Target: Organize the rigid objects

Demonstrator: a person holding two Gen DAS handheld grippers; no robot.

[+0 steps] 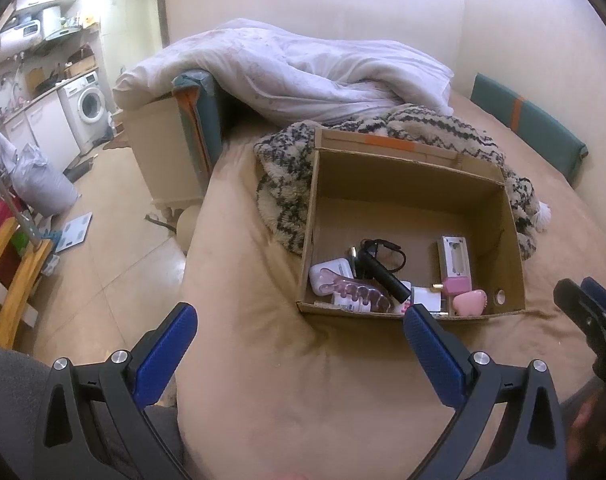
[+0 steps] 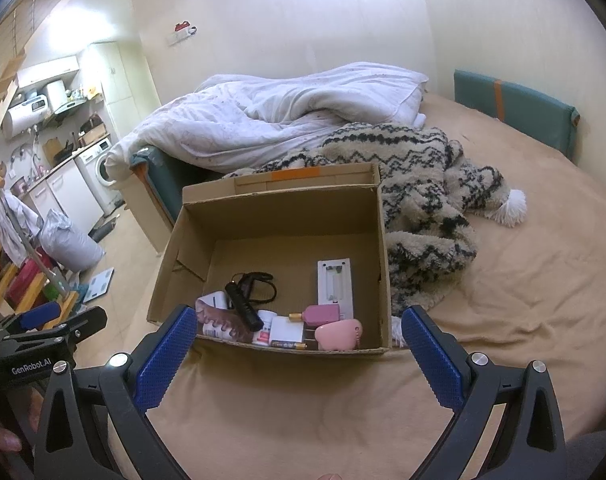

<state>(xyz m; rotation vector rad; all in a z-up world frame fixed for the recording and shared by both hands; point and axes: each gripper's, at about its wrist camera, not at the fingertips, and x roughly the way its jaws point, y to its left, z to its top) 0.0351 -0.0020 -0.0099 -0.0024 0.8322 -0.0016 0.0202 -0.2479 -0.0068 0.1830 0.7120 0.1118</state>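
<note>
Sitting on the bed point(image 2: 503, 320) is a cardboard box point(image 2: 271, 216) with small hard things piled at its near wall. Both hand-held grippers, left point(image 1: 301, 322) and right point(image 2: 301, 326), are hanging wide open with nothing in them. The black flashlight point(image 2: 245, 307) is lying straight ahead, slanting near-right to far-left, closer to the right one.
</note>
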